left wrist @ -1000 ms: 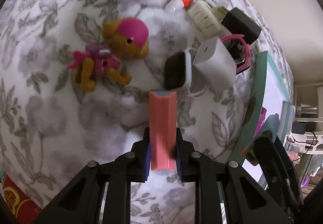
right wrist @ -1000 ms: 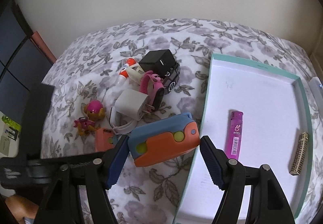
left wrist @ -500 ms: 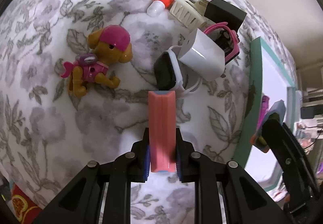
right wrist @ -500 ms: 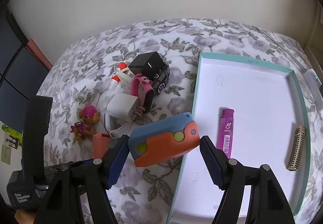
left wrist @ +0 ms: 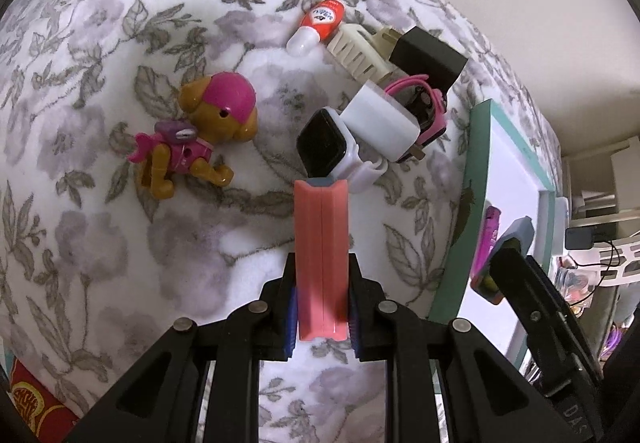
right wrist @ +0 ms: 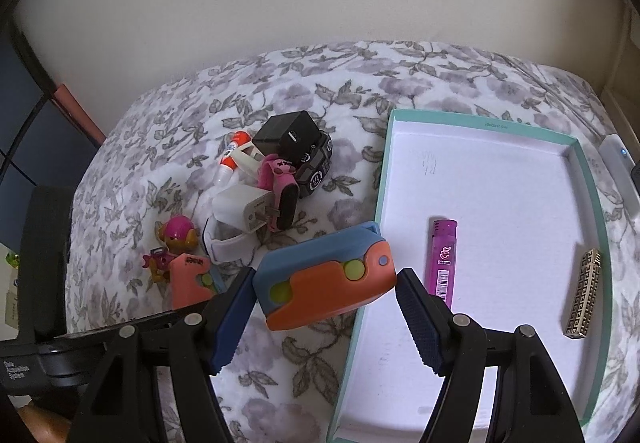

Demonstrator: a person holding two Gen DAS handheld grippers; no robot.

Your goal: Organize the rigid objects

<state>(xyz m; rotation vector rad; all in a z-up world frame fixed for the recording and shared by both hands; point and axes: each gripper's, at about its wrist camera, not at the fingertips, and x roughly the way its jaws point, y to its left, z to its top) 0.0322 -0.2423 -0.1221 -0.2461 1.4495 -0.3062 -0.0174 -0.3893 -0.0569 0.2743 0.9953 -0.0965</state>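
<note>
My left gripper (left wrist: 322, 311) is shut on a salmon-pink toy (left wrist: 322, 255), held above the floral blanket; this toy also shows in the right wrist view (right wrist: 188, 279). My right gripper (right wrist: 324, 307) is shut on a blue and orange toy (right wrist: 324, 279) with green dots, held above the left rim of the teal tray (right wrist: 384, 163). The tray holds a purple lighter (right wrist: 442, 255) and a gold patterned bar (right wrist: 582, 291). On the blanket lies a pile: a white charger (left wrist: 382, 121), a white smartwatch (left wrist: 326, 147), a pink watch (left wrist: 430, 111), a black cube (left wrist: 426, 55).
A toy dog with a pink cap (left wrist: 200, 127) lies left of the pile. A red and white tube (left wrist: 318, 25) and a cream comb-like piece (left wrist: 356, 49) lie at its far side. A wall stands behind the bed. A white device (right wrist: 618, 159) lies beyond the tray.
The left gripper has shifted slightly with the pink toy, the pile sliding in its view. The right gripper has moved its blue and orange toy rightward, closer over the tray's rim.
</note>
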